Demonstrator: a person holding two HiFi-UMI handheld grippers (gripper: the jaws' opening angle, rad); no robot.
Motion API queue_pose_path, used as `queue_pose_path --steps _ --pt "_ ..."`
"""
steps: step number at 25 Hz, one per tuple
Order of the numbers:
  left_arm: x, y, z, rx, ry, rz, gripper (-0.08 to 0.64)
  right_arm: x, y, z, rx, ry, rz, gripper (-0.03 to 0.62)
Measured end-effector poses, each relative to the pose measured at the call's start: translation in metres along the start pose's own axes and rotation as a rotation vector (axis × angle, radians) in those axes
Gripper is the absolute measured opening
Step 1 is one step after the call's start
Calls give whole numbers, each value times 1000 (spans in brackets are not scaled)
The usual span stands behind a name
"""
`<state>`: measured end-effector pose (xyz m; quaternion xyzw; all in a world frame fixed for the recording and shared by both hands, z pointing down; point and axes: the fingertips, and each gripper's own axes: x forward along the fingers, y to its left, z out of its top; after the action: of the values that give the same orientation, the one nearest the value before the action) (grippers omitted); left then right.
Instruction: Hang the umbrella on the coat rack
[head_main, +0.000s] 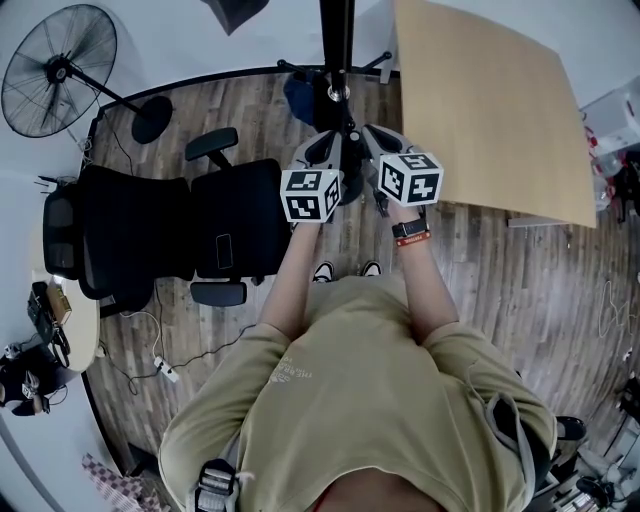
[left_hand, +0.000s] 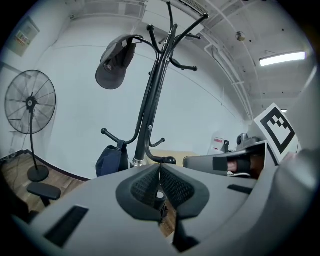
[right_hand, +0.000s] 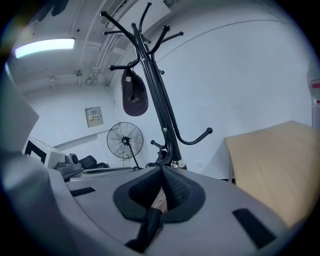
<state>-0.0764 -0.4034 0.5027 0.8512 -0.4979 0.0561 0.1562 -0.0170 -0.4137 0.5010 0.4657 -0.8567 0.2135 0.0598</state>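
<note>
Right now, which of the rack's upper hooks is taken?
The curved hook on the fan side: a cap hangs from it; the others are bare.

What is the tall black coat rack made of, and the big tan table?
Tall black coat rack: probably painted metal, with thin curved tube hooks and a shiny silver collar. Big tan table: seemingly light wood or laminate, matt, smooth and flat.

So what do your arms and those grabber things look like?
The left gripper and right gripper are smooth grey plastic shells with black ribbed pads. On each sits a white cube with black square markers. The arms are bare below a short-sleeved olive T-shirt, and the right wrist wears a black watch.
</note>
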Motion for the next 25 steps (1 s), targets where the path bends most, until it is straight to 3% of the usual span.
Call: queue_pose_path --steps 5,10,15,25 --pt "-12 -4 13 7 -35 2 25 -17 -3 17 0 -76 -38 15" --pt "-26 -4 44 19 -100 35 25 -40 -2 49 -125 -171 -132 15" --pt "-39 -7 75 73 -175 67 25 -56 3 66 -163 -224 -158 15" --pt "-45 4 68 95 -200 107 25 -59 8 69 -184 -270 -157 15"
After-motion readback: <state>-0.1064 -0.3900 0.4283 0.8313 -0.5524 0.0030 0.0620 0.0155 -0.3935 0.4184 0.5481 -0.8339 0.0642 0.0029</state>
